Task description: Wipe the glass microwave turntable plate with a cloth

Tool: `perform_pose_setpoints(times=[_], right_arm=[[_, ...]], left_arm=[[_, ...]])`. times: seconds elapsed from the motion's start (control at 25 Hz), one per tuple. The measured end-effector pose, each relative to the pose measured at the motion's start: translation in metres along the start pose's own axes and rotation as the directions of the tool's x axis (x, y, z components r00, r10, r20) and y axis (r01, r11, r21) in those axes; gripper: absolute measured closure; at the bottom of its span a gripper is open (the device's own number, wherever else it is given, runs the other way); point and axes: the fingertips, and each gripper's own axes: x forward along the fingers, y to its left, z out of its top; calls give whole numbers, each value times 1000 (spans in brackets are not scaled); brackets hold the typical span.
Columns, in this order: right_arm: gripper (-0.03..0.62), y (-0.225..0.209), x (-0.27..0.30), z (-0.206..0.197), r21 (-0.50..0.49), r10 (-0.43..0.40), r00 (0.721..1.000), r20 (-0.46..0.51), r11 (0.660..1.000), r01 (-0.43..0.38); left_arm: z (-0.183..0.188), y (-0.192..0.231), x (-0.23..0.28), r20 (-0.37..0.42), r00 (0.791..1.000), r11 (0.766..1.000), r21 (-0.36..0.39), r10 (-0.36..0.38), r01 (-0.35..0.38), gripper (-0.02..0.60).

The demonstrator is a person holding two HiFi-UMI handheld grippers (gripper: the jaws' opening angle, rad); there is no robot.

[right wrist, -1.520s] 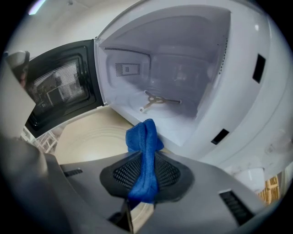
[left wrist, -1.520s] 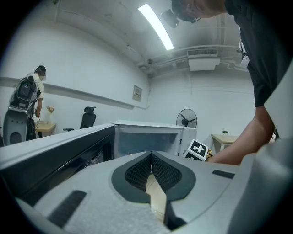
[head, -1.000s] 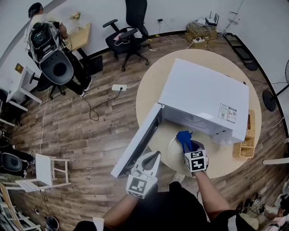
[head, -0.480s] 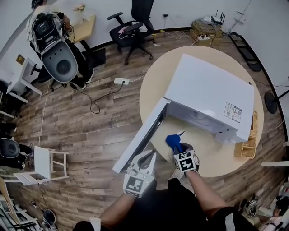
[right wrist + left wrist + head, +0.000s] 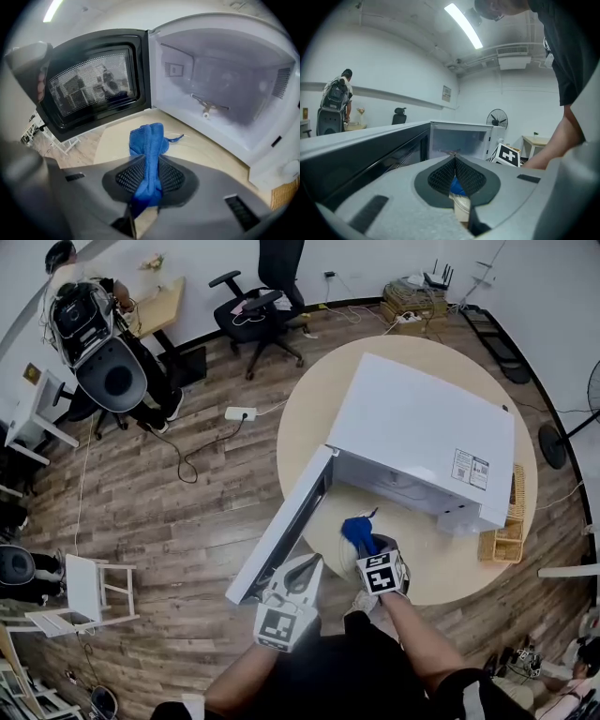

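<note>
- The right gripper (image 5: 367, 545) (image 5: 148, 158) is clenched on a blue cloth (image 5: 356, 529) (image 5: 148, 138). The cloth bunches out past the jaw tips and hangs down over the table.
- A second ago the cloth was farther right, in front of the middle of the microwave (image 5: 422, 427) opening. Now it sits nearer the hinge side of the open door (image 5: 281, 531) (image 5: 93, 84) and closer to the table's near edge. Over the last half second it has hardly shifted.
- The glass plate (image 5: 345, 562) lies on the round table (image 5: 309, 418) in front of the microwave, under the cloth and right gripper. A second ago it showed as a broad pale disc. Now only a pale sliver shows left of the gripper, and its outline is hard to make out.
- In the right gripper view the oven cavity holds only the bare turntable hub (image 5: 206, 108).
- The left gripper (image 5: 322, 562) (image 5: 454, 159) has its jaws closed together with nothing between them. It is just off the table edge, below the free end of the door, much where it was a second ago.
- The head camera has shifted a little, so the whole scene sits slightly differently in the frame.
</note>
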Motion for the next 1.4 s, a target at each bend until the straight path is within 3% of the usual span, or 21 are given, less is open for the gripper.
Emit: perform_pose_setpoints(times=[0.56, 0.92, 1.4], right_arm=[[519, -66, -22, -25, 47, -147, 989, -18, 988, 147], [519, -119, -41, -49, 114, -253, 966, -42, 960, 257], [519, -154, -56, -66, 140, -301, 951, -70, 941, 308]], left_arm=[[8, -22, 22, 1, 998, 998, 12, -65, 65, 575], [8, -35, 35, -3, 996, 995, 30, -93, 94, 575], [11, -40, 32, -3, 995, 994, 41, -103, 103, 575]])
